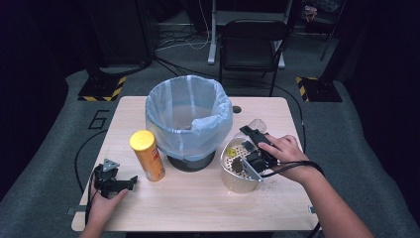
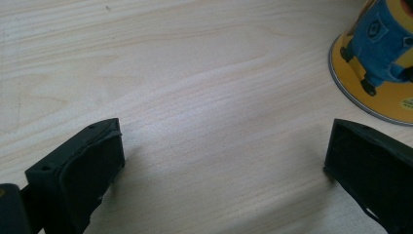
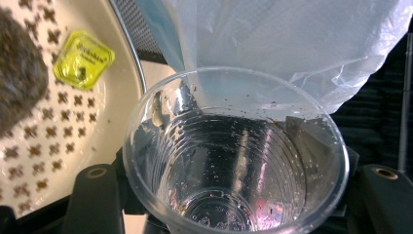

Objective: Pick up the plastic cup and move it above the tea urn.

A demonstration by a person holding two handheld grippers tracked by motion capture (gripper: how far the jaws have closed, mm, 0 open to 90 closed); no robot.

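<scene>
Pale woodgrain table (image 1: 198, 198); right hand-held gripper (image 1: 253, 148) clamping ribbed clear cup (image 3: 236, 161), left (image 2: 224, 161) wide open.

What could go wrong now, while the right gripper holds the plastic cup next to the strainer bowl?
The right gripper squeezes a thin clear cup; it may buckle or slip out. Dark specks cling inside it and could scatter on the table instead of the lined bin. The hand could also knock the strainer bowl beside it.

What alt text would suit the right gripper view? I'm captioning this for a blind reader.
A clear plastic cup, empty apart from dark specks, sits clamped in the right gripper, seen from its open mouth. Behind it hangs a pale blue bin bag; at left is a white strainer holding a yellow tag.
</scene>
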